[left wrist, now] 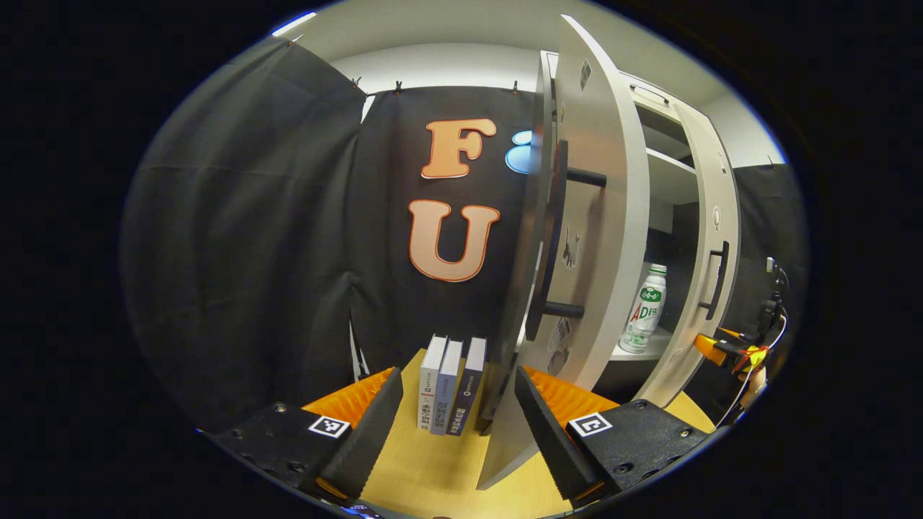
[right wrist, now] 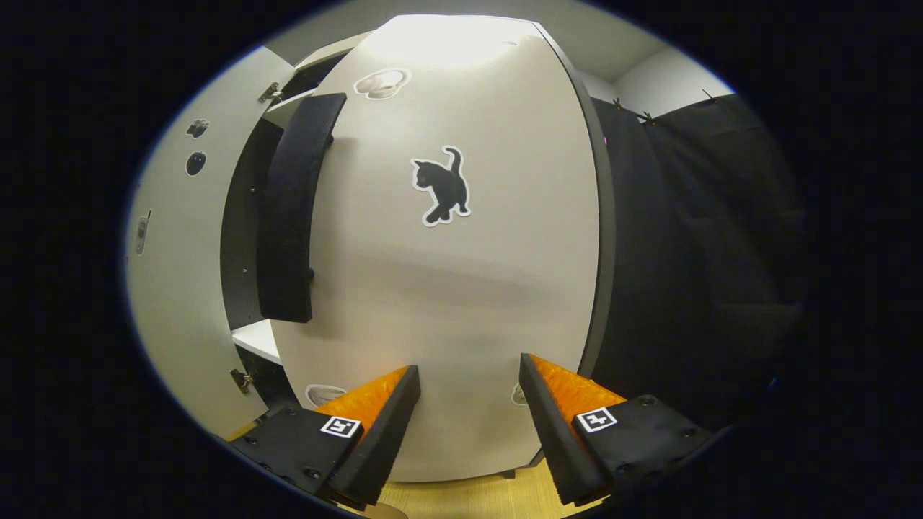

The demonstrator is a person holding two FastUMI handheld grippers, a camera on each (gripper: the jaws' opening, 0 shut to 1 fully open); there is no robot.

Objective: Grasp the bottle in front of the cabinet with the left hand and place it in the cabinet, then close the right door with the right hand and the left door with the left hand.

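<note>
Standing upright on the cabinet's lower shelf (left wrist: 660, 352), the bottle (left wrist: 645, 308) is placed. The right door (right wrist: 461, 252) lies directly ahead of the right tool (right wrist: 467, 404), jaws wide and empty; left tool (left wrist: 458, 404) likewise gapes beside the left door (left wrist: 591, 216).

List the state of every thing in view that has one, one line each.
Bottle: upright on a cabinet shelf.
Left door: open, swung outward.
Right door: partly open, a gap left beside its handle.
Books: three, upright, side by side on the table.
Left gripper: open, empty.
Right gripper: open, empty, facing the right door.
</note>
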